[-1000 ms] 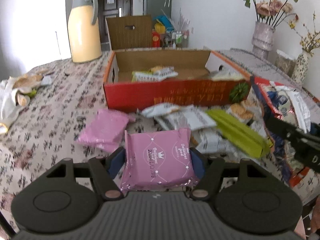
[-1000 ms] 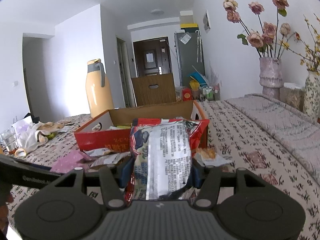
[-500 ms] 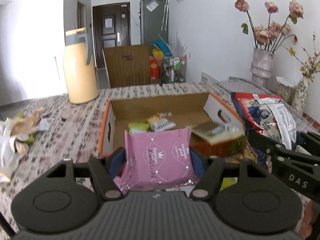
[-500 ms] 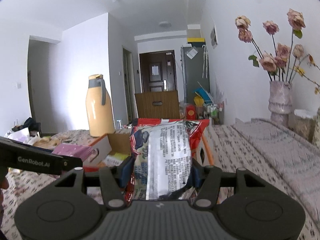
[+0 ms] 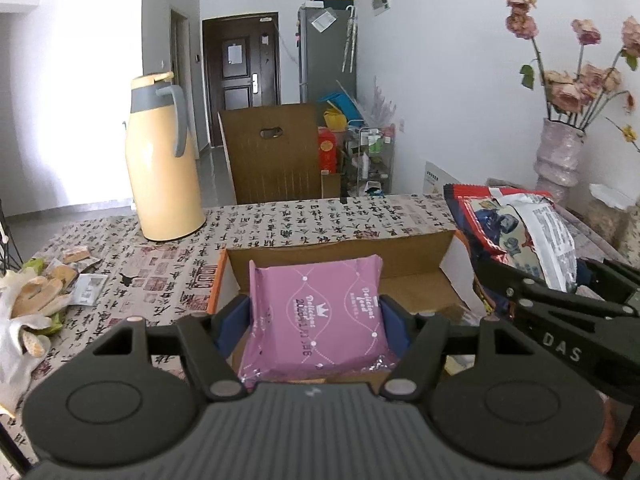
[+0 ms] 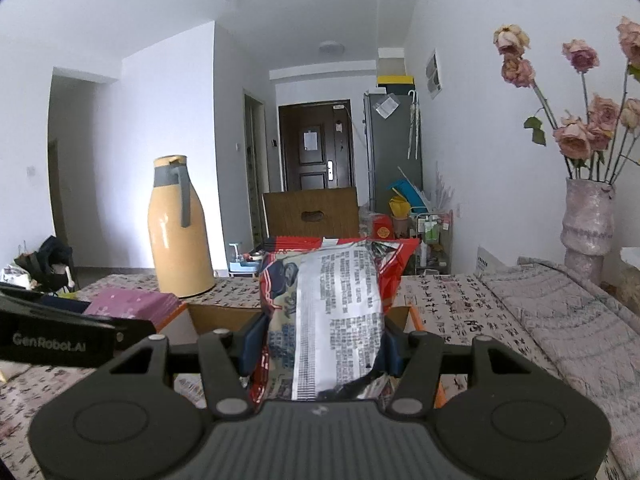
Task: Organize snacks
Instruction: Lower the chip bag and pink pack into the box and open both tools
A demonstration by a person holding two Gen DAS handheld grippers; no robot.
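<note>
My left gripper (image 5: 316, 320) is shut on a pink snack packet (image 5: 320, 316) and holds it over the open cardboard box (image 5: 404, 252) with the orange outside. My right gripper (image 6: 320, 340) is shut on a red and silver snack bag (image 6: 332, 304), also held above the box (image 6: 216, 314). The right gripper and its bag (image 5: 516, 224) show at the right of the left wrist view. The left gripper and the pink packet (image 6: 132, 302) show at the left of the right wrist view. The box's contents are mostly hidden by the packets.
A yellow thermos jug (image 5: 160, 172) stands on the patterned tablecloth behind the box on the left. A brown chair back (image 5: 272, 152) is beyond the table. A vase of dried roses (image 5: 560, 156) stands at the right. Wrappers and a white bag (image 5: 32, 304) lie at the left edge.
Both grippers have risen and moved forward with their packets, from above the loose snacks in front of the box to over the box itself. The views have tilted upward.
</note>
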